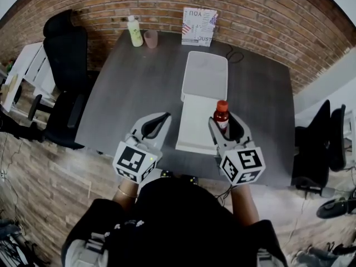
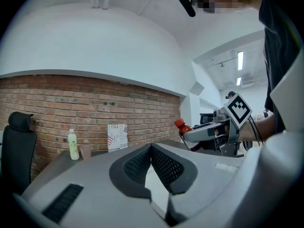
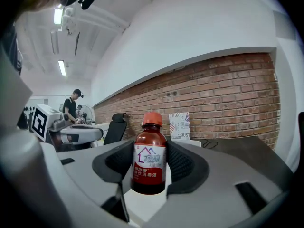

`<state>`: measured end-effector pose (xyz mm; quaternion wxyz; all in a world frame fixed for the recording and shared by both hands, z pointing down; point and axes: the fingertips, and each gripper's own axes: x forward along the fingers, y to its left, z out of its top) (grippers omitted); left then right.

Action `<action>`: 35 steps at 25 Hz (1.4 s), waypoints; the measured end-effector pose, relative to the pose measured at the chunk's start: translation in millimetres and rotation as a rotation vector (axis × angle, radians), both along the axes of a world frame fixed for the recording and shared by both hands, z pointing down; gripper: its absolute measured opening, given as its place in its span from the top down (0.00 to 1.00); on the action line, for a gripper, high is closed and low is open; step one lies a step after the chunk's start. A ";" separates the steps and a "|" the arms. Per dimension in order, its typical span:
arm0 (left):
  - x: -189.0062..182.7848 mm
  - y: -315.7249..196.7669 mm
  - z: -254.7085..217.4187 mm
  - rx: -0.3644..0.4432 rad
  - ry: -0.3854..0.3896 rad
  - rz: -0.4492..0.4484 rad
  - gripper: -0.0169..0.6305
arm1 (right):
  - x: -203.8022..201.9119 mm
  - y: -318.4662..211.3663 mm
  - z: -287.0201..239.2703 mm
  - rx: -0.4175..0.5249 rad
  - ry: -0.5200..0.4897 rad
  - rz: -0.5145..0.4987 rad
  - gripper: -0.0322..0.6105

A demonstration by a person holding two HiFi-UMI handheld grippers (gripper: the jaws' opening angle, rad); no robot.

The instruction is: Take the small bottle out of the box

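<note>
A small bottle of dark red liquid, with a red cap and a white label, stands upright between the fingers of the right gripper. The ribbed black pads press on its body from both sides. In the head view the bottle is held in the air at the right edge of the near half of the open white box. Whether its base is fully clear of the rim cannot be told.

The box lies in the middle of the dark grey counter, its two shallow halves end to end, with the far half toward the brick wall. The left gripper hovers over the counter just left of the box's near half, apart from the bottle. The left gripper view shows its fingers closed tip to tip with nothing between them, and the right gripper and its bottle off to the right.

At the far edge of the counter a green bottle and a pink cup stand side by side. A printed card stands upright at the wall, and a dark cable lies near the box's far corner. A black office chair stands at the counter's left side. In the right gripper view a person in dark clothes stands in the background of the brightly lit room.
</note>
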<state>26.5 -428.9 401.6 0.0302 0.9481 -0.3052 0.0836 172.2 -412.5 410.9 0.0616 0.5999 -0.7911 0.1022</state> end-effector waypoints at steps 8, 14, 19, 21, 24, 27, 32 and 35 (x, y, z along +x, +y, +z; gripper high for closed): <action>-1.2 -4.7 1.3 -0.003 0.025 -0.013 0.98 | 0.5 -4.0 -3.9 0.015 0.005 -0.001 0.61; -0.7 -6.9 2.2 -0.002 0.034 -0.018 0.98 | 1.0 -5.3 -6.7 0.021 0.008 -0.002 0.61; 1.8 -5.5 2.1 -0.002 0.031 -0.016 0.98 | 2.8 -4.4 -5.9 0.023 0.011 -0.006 0.61; 2.1 -5.0 2.0 -0.001 0.032 -0.016 0.98 | 3.4 -4.0 -5.8 0.022 0.010 -0.005 0.61; 1.1 -4.1 1.5 0.001 0.027 -0.019 0.98 | 3.2 -3.2 -5.9 0.023 0.010 -0.007 0.61; -0.3 -2.7 0.4 0.004 0.017 -0.017 0.98 | 2.6 -2.3 -7.3 0.026 0.011 -0.004 0.61; -1.4 -1.6 0.9 0.012 0.033 -0.022 0.98 | 3.1 0.0 -7.7 0.029 0.015 0.000 0.61; -3.0 -0.5 0.9 -0.002 0.029 -0.027 0.98 | 3.4 0.7 -9.4 0.032 0.016 0.005 0.61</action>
